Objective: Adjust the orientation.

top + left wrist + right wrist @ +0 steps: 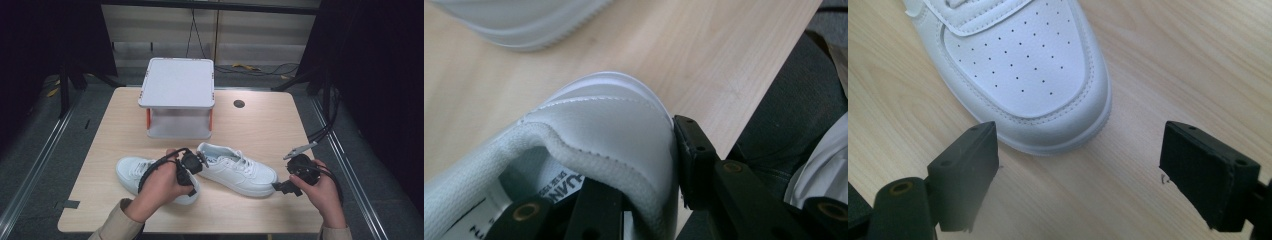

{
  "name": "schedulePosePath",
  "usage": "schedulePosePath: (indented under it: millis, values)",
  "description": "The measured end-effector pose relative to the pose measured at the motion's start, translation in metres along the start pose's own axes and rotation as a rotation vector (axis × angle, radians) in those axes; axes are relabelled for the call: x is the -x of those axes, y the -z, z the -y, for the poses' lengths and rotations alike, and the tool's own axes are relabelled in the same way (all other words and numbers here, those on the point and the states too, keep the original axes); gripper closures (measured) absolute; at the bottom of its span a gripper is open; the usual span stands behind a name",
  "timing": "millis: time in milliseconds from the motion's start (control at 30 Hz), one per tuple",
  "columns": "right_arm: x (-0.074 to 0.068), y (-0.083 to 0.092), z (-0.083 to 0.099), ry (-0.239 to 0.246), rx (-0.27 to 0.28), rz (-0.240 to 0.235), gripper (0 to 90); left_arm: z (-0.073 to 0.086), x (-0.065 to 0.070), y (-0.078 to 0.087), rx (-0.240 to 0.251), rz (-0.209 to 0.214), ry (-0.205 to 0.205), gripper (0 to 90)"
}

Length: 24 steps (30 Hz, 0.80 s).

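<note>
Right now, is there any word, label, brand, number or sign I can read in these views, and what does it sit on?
"UAN": partial black letters, upside down, on the insole of the left shoe, whose heel the left gripper clamps; the rest is cut off.
A smaller line beside it: too blurred to read.
Black marks lower on that insole: unreadable.
Right shoe, white rack, table: no text visible.
</note>
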State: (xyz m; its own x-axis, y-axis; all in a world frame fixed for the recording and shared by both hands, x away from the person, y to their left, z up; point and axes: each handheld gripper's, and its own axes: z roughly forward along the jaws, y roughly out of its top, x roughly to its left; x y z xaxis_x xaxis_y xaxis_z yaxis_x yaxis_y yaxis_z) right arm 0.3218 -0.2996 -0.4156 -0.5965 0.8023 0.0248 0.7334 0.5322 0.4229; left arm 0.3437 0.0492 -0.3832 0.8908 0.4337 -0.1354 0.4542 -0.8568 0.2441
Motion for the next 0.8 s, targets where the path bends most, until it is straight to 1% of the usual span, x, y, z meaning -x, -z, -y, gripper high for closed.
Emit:
schedulePosePath:
  millis: [33,67,133,167,200,233,267,300,333,367,400,433,467,533,567,600,633,667,700,733,767,800]
  values:
    - [0.000,0.000,0.000,-0.002,0.002,0.002,15.3,0.001,-0.002,0.004,0.007,-0.021,0.000,74.4]
    - [0.000,0.000,0.000,-0.002,0.002,0.002,15.3,0.001,-0.002,0.004,0.007,-0.021,0.000,74.4]
    - [0.000,0.001,-0.001,0.002,0.004,0.004,15.4,0.004,-0.011,0.012,0.012,-0.078,-0.054,74.3]
    - [-0.001,0.000,-0.001,0.002,0.004,0.004,15.4,0.007,-0.015,0.014,0.009,-0.108,-0.121,73.9]
    - [-0.002,0.000,-0.001,0.005,0.004,0.005,15.3,0.009,-0.017,0.013,0.011,-0.119,-0.149,73.8]
    - [-0.002,0.000,-0.002,0.008,0.004,0.005,15.4,0.013,-0.019,0.010,-0.019,-0.110,-0.156,73.6]
    - [-0.002,0.000,-0.002,0.008,0.005,0.002,15.4,0.016,-0.020,0.008,-0.037,-0.091,-0.142,72.7]
    - [-0.002,0.000,-0.002,0.008,0.004,0.002,15.4,0.020,-0.022,0.003,-0.039,-0.074,-0.150,71.7]
    - [-0.002,-0.001,-0.002,0.011,0.000,0.003,15.3,0.025,-0.023,-0.004,-0.046,-0.048,-0.144,70.5]
    - [-0.003,-0.002,-0.002,0.011,0.000,0.000,15.4,0.028,-0.022,-0.010,-0.079,-0.042,-0.148,70.4]
    - [-0.003,-0.003,-0.003,0.011,-0.002,-0.002,15.3,0.030,-0.020,-0.015,-0.079,-0.034,-0.162,70.6]
    - [-0.003,-0.004,-0.003,0.012,-0.006,-0.002,15.3,0.032,-0.019,-0.018,-0.068,-0.028,-0.157,70.3]
    - [-0.003,-0.004,-0.003,0.012,-0.008,-0.003,15.4,0.033,-0.019,-0.022,-0.063,-0.008,-0.138,69.4]
    - [-0.003,-0.005,-0.003,0.012,-0.008,-0.002,15.4,0.035,-0.021,-0.032,-0.065,0.006,-0.085,67.1]
    - [-0.004,-0.004,-0.003,0.015,-0.010,-0.003,15.4,0.035,-0.021,-0.034,-0.051,0.009,-0.056,62.0]
    - [-0.004,-0.004,-0.003,0.014,-0.008,-0.004,15.4,0.035,-0.022,-0.036,-0.036,0.021,-0.034,58.6]
    - [-0.004,-0.004,-0.003,0.017,-0.005,-0.004,15.3,0.035,-0.022,-0.036,-0.039,0.017,-0.030,57.5]
    - [-0.003,-0.003,-0.003,0.014,-0.005,-0.004,15.4,0.034,-0.021,-0.036,-0.029,0.014,-0.035,57.6]
    - [-0.003,-0.004,-0.003,0.011,-0.006,-0.002,15.4,0.034,-0.020,-0.037,-0.027,0.014,-0.022,56.8]
    - [-0.003,-0.004,-0.003,0.011,-0.008,-0.002,15.3,0.033,-0.019,-0.038,-0.030,0.011,-0.025,58.5]
    - [-0.003,-0.005,-0.003,0.009,-0.008,-0.003,15.3,0.032,-0.020,-0.038,-0.040,0.003,-0.037,60.7]
    - [-0.003,-0.006,-0.003,0.010,-0.010,-0.005,15.4,0.032,-0.020,-0.038,-0.043,-0.001,-0.036,61.8]
